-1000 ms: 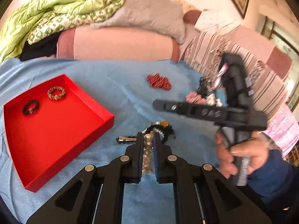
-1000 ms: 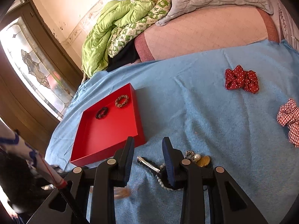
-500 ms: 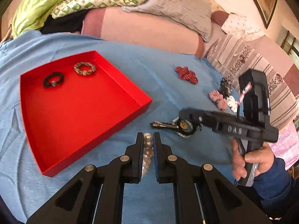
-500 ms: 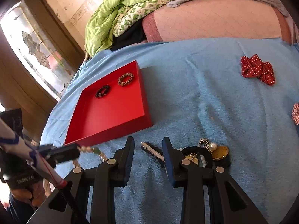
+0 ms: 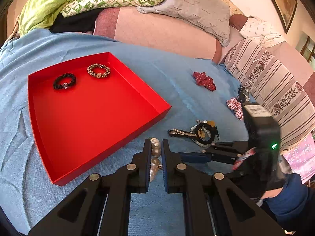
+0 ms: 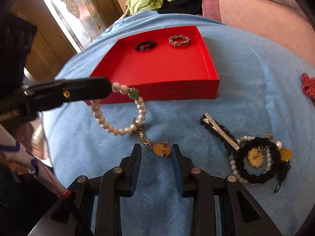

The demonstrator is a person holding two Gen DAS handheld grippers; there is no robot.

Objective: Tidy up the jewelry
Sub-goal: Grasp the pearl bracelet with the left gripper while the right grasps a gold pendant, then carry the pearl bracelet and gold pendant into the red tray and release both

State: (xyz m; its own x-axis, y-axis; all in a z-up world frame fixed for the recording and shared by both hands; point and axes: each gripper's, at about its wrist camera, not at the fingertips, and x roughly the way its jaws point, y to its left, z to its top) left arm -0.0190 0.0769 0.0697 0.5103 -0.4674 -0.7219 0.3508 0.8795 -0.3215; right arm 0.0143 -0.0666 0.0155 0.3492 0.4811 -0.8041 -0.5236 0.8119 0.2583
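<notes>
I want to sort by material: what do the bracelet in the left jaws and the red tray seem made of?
Pearl bracelet: glossy cream beads, pearl or imitation, one matte green bead, with a gold-coloured chain and disc charm, probably metal. Red tray: thin straight walls, flat matte red, likely cardboard, though plastic is possible.

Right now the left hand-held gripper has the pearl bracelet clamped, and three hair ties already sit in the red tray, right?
Not quite: the red tray holds two hair ties, a black one and a leopard-print one, as the left wrist view shows. The rest stands: the left hand-held gripper is clamped on the pearl bracelet.
</notes>
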